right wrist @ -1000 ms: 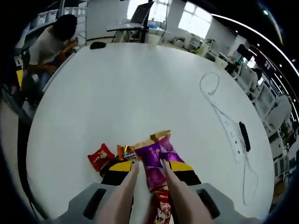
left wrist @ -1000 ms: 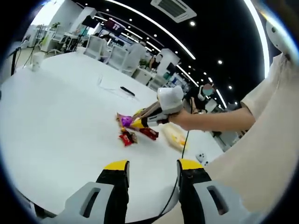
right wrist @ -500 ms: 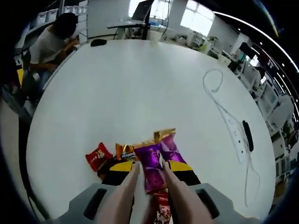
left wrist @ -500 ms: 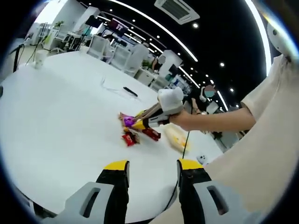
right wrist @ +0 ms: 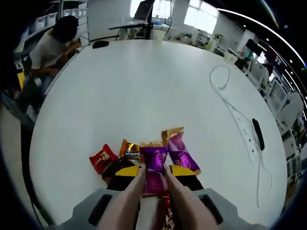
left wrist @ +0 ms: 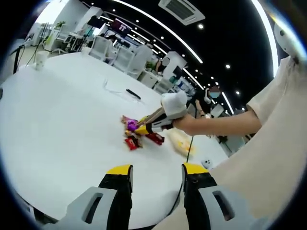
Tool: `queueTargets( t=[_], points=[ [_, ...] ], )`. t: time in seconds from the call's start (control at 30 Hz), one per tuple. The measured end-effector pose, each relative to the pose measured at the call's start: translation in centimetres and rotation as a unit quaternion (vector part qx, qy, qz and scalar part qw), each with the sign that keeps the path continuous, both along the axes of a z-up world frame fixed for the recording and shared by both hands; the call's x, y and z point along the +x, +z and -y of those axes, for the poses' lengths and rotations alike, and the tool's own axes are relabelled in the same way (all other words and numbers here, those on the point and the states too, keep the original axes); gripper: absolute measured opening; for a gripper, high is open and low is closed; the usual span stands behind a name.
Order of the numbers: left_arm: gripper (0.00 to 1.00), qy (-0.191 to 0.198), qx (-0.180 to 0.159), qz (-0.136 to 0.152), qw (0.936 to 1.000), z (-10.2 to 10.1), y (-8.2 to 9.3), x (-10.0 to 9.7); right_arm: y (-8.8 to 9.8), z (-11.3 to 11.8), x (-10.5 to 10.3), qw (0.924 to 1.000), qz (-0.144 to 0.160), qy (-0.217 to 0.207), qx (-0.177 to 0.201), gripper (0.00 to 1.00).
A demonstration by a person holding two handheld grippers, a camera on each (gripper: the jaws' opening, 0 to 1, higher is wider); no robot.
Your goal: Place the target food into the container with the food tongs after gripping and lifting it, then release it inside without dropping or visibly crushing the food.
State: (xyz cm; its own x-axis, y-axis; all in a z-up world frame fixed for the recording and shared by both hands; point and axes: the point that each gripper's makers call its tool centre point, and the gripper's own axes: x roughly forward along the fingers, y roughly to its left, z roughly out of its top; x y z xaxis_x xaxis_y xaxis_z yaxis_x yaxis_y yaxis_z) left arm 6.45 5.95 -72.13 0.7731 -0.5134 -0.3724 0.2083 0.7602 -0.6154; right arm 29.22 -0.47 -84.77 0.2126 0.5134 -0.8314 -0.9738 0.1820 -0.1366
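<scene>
In the right gripper view my right gripper is shut on beige food tongs. The tong tips pinch a purple snack packet at the near edge of a small pile on the round white table. A second purple packet lies just to its right, an orange one and a red one to its left. In the left gripper view my left gripper hangs open over the table's near edge, holding nothing. Ahead of it a hand holds the right gripper over the pile.
A pale yellow thing lies beside the pile, under the forearm; I cannot tell what it is. A thin cable and a black remote lie on the table's right side. A person sits at the far edge.
The tong tips have drawn closer together on the purple packet, and it now sits slightly apart from the second purple one. The left gripper has held still.
</scene>
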Motion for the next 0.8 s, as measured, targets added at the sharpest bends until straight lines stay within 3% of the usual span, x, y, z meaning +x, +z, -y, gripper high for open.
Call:
queueTargets(
  t=[0.3,0.8],
  points=[
    [0.40,-0.001,0.000,0.002,1.0000,0.0,0.0,0.0,0.7,0.3,0.4,0.9997,-0.004,-0.022,0.014,0.19],
    [0.40,-0.012,0.002,0.014,0.9998,0.7,0.7,0.0,3.8,0.0,0.2,0.9968,-0.005,-0.054,0.059,0.19]
  ],
)
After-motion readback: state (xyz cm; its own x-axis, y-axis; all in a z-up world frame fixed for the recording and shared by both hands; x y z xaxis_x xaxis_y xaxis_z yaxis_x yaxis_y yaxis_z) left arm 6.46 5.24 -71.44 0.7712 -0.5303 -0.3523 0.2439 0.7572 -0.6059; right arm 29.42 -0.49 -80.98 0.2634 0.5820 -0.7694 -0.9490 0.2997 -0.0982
